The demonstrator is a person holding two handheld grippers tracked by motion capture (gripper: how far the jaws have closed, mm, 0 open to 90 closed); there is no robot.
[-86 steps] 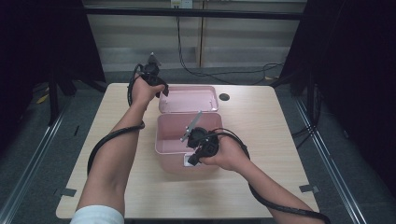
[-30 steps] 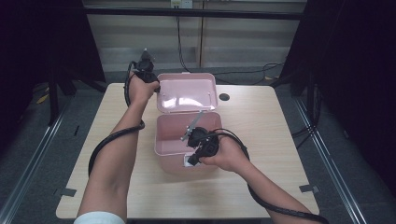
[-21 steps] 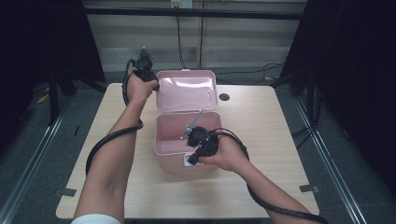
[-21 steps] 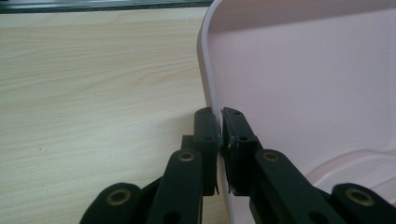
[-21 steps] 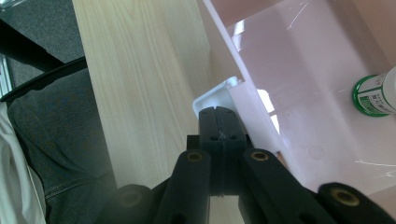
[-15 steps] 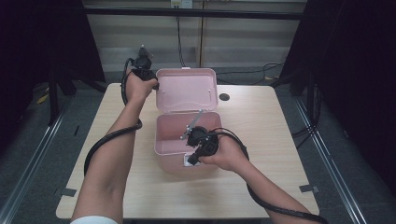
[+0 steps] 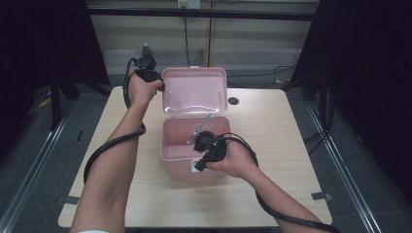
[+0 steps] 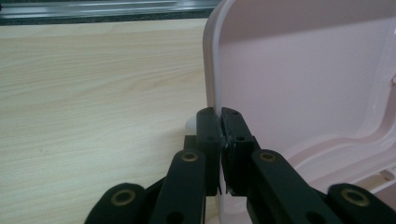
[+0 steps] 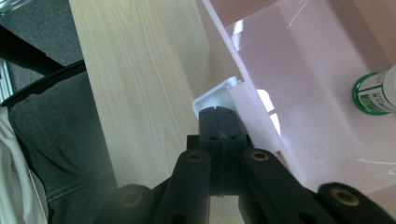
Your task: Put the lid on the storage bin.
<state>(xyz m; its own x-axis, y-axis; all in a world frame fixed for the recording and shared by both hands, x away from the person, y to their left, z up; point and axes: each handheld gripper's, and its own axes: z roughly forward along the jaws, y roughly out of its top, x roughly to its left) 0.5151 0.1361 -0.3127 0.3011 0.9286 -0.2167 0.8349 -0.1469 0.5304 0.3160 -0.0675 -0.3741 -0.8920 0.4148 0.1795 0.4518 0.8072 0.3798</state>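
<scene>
A pink plastic box (image 7: pixel 168 145) stands open in the middle of the table, its hinged lid (image 7: pixel 194 92) raised nearly upright behind it. My left gripper (image 7: pixel 156 86) is shut on the lid's left edge; in the left gripper view the jaws (image 8: pixel 220 128) pinch that thin rim of the lid (image 8: pixel 303 84). My right gripper (image 7: pixel 199 164) points down at the box's front wall. Its jaws (image 9: pixel 219 114) are shut together, tips against the white latch (image 9: pixel 212 98) on the front rim. Inside the box (image 9: pixel 303 70) lies a small bottle with a green band (image 9: pixel 376 91).
The light wooden table (image 7: pixel 291 131) has bare surface left and right of the box. A small dark round hole (image 7: pixel 233 101) sits behind the box to the right. Black cables trail from both grippers along the person's forearms. Dark floor and rails surround the table.
The lid has swung up from lying flat behind the box to nearly upright, carried by my left gripper, which rose and drew back. My right gripper has stayed at the front wall.
</scene>
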